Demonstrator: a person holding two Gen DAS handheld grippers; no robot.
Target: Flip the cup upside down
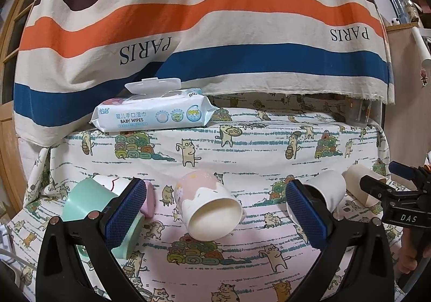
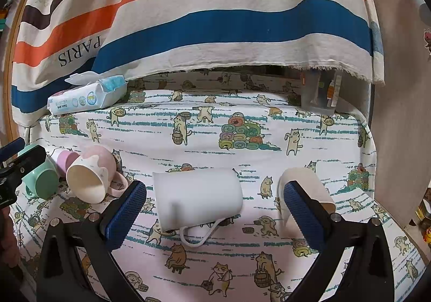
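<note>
Several cups lie on their sides on a cat-print cloth. A pink-and-white mug (image 1: 210,207) lies between the fingers of my open left gripper (image 1: 215,210), mouth toward me; it also shows in the right wrist view (image 2: 91,175). A white mug (image 2: 198,198) lies on its side between the fingers of my open right gripper (image 2: 215,210), handle toward me; it shows in the left wrist view (image 1: 327,188). A mint green cup (image 1: 89,201), a small lilac cup (image 2: 64,160) and a beige paper cup (image 2: 309,186) also lie tipped over.
A pack of baby wipes (image 1: 153,110) lies at the back left of the cat-print table cloth (image 2: 215,124). A striped PARIS cloth (image 1: 215,32) hangs behind. A clear container (image 2: 319,94) stands at the back right. The right gripper's body (image 1: 404,202) shows at the left view's right edge.
</note>
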